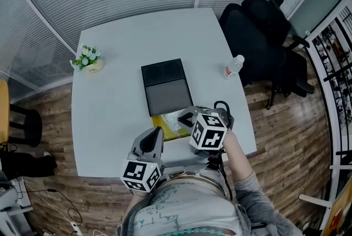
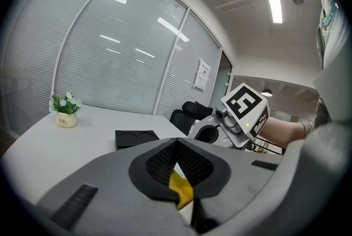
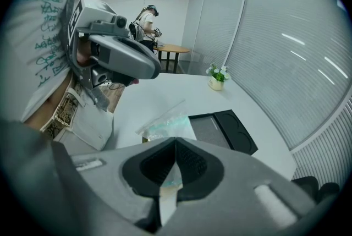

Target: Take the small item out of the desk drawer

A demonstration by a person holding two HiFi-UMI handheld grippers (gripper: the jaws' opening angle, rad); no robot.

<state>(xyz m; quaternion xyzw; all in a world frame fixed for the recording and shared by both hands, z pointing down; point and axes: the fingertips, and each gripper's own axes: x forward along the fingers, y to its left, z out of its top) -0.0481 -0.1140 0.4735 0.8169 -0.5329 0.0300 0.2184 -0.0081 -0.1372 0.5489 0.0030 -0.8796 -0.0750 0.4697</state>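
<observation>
A clear plastic bag with pale teal contents lies over something yellow near the desk's front edge. In the right gripper view the bag runs up to the jaw tips. My right gripper points steeply down, shut on the bag's near edge. My left gripper hovers just left of the yellow patch, shut with nothing seen between its pads; yellow shows behind them. The left gripper view shows the right gripper. Whether the yellow patch is the drawer's inside I cannot tell.
A black tray lies mid-desk beyond the bag. A small flower pot stands at the far left corner of the white desk, a water bottle near the right edge. A black office chair stands to the right.
</observation>
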